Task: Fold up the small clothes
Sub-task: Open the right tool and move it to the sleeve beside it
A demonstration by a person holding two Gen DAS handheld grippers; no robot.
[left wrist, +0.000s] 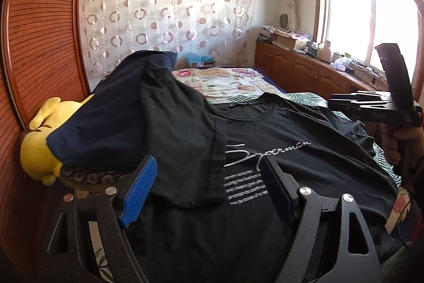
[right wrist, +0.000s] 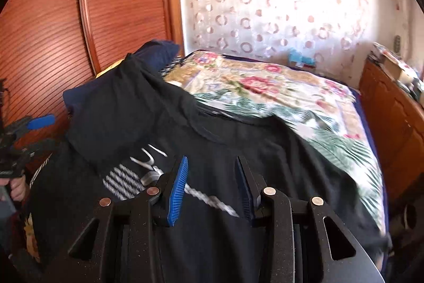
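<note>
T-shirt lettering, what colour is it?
White, on the black T-shirt; the lettering shows best in the left wrist view.

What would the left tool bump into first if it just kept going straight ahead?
Most likely the black T-shirt lying on the bed. The left tool is open and points at its printed chest, next to the folded-over sleeve; how far off is hard to judge.

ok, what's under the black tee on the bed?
The black tee lies on the floral bedspread, which shows past its collar and right edge. Its folded-over left sleeve hides part of the print; beneath the tee is covered.
</note>
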